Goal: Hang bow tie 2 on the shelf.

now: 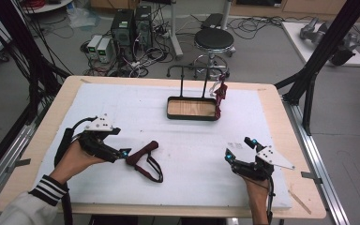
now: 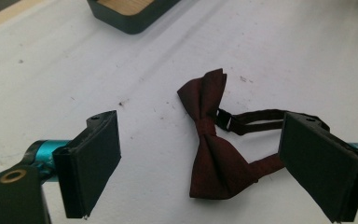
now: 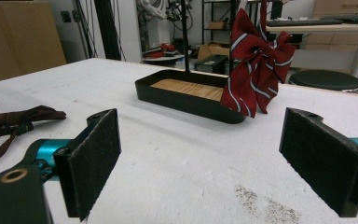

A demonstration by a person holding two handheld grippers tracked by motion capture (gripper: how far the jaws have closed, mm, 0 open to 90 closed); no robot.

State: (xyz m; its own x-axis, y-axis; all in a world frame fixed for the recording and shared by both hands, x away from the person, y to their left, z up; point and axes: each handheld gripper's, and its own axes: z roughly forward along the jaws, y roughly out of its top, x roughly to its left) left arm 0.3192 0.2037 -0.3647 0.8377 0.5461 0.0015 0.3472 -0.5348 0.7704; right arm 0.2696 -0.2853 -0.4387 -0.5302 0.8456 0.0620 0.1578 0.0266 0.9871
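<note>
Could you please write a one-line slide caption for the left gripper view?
Open left gripper poised over a dark red bow tie on the white table.

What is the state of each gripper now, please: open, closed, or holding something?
Left gripper: open, holding nothing; the dark red bow tie lies between its jaws on the table.
Right gripper: open, holding nothing.
</note>
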